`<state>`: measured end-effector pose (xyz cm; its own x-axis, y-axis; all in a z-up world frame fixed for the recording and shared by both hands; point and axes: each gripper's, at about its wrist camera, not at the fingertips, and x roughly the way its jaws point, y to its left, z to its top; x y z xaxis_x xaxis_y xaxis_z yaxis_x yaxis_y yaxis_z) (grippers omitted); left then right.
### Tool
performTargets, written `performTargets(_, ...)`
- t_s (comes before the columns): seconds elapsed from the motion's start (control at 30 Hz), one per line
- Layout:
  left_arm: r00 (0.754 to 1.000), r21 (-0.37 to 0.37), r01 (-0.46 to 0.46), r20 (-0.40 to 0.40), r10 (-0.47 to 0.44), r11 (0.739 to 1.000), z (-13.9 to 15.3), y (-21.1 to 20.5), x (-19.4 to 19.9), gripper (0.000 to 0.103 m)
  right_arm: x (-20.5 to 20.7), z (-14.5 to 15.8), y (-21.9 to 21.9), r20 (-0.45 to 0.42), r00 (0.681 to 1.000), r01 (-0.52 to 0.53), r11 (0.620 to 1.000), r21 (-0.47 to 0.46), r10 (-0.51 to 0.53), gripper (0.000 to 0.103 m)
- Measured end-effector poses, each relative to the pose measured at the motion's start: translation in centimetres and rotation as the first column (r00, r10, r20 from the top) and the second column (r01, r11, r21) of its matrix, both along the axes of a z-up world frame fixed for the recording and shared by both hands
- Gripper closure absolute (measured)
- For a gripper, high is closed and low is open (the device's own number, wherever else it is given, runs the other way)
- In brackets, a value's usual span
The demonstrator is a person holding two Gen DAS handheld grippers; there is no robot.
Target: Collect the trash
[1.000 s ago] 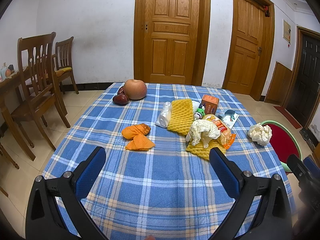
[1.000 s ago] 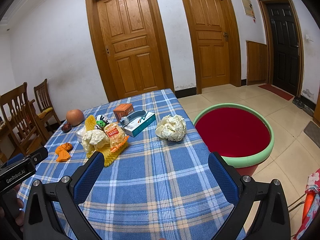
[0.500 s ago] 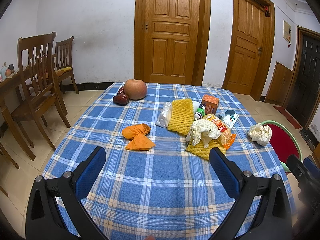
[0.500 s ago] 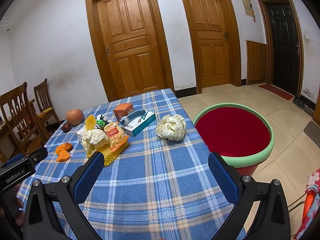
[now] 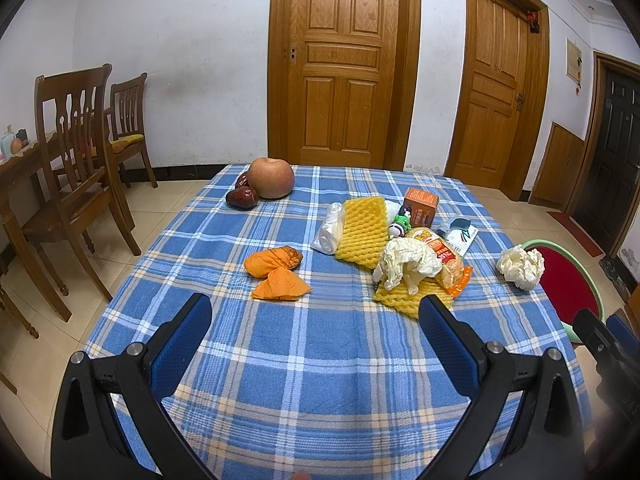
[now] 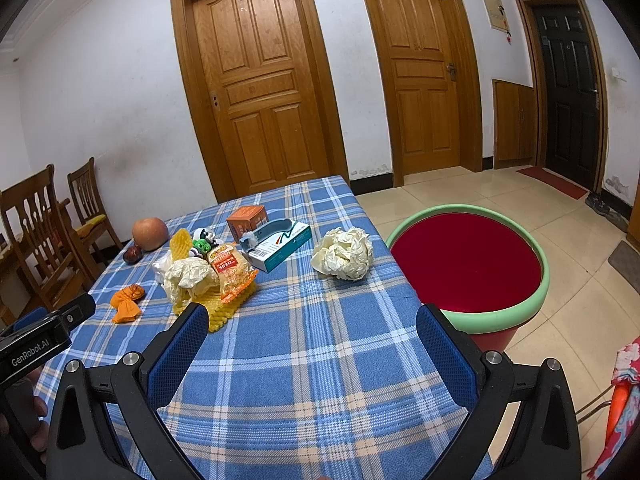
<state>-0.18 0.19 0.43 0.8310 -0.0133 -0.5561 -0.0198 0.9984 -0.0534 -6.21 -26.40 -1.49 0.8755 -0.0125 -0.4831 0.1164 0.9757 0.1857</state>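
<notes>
My left gripper (image 5: 316,314) and right gripper (image 6: 312,320) both hang wide open and empty over the checked tablecloth (image 5: 320,360). Two crumpled paper wads lie on it: one (image 6: 343,253) near the red basin (image 6: 468,264), the other (image 6: 191,276) on the heap farther from the basin, past which lie two orange peels (image 5: 276,270).

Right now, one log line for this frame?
phase: pre-grasp | left tool: open, empty | right tool: open, empty | crumpled paper: on table | red bin: beside table
</notes>
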Motion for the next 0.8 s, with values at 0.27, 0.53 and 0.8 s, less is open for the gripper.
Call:
performTargets(0.27, 1.0, 0.003, -0.017, -0.014, 0.017, 1.0, -0.1, 1.4, 0.5, 0.002, 0.1, 0.1, -0.1, -0.005, 1.0, 0.001, 1.0, 0.002, -0.001, 0.0)
performTargets(0.53, 0.996, 0.028, -0.068, -0.064, 0.069, 0.997, -0.6, 2.9, 2.8, 0.002, 1.7, 0.3, -0.5, -0.022, 0.999, -0.029, 1.0, 0.006, 0.029, 0.0)
performTargets(0.8, 0.984, 0.05, -0.104, -0.139, 0.11, 0.993, -2.1, 4.3, 6.7, 0.002, 5.6, 0.4, -2.4, -0.08, 0.996, -0.046, 0.999, -0.014, 0.045, 0.0)
